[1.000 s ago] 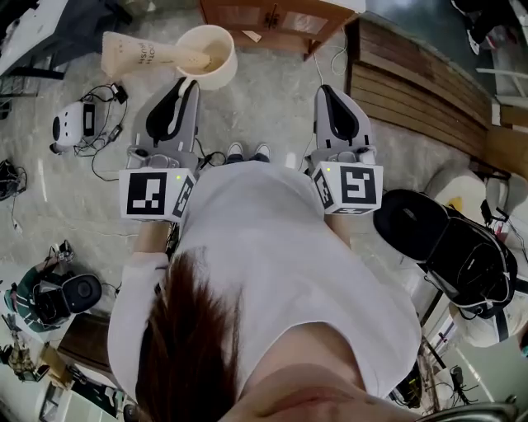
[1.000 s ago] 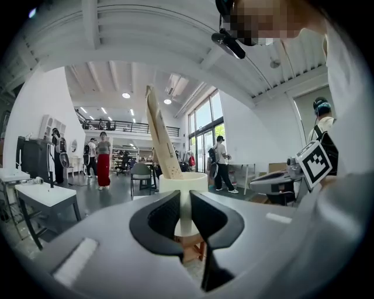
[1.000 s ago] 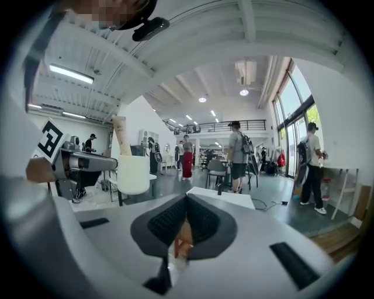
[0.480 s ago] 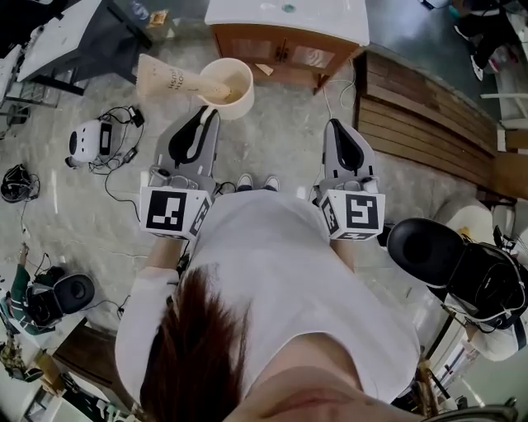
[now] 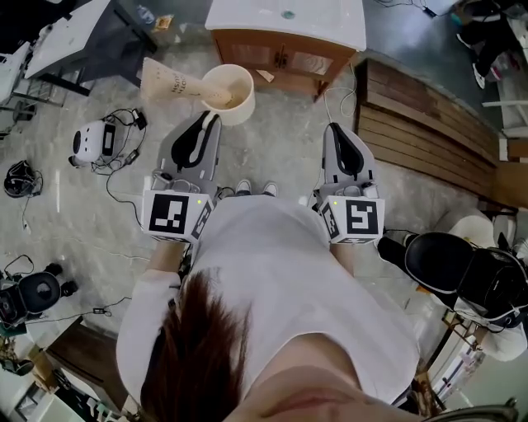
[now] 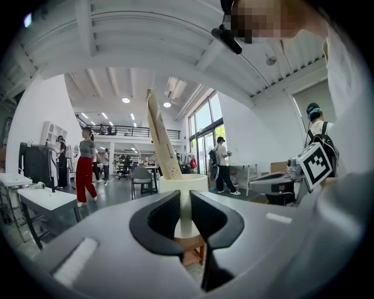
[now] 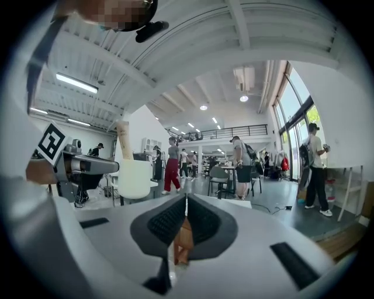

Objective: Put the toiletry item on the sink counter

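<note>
Two tools point level ahead of the person in the head view. The left tool [image 5: 212, 118] holds a cream cup [image 5: 231, 89] above the floor, short of the white worktop [image 5: 247, 18]. A beige tube [image 5: 169, 80] leans out of the cup.

Left gripper view: the jaws are clamped on the cup [image 6: 186, 204] wall, and the tube [image 6: 159, 137] tilts left.

Right gripper view: the right tool [image 7: 186, 201] has its jaws together, with nothing gripped.
</note>
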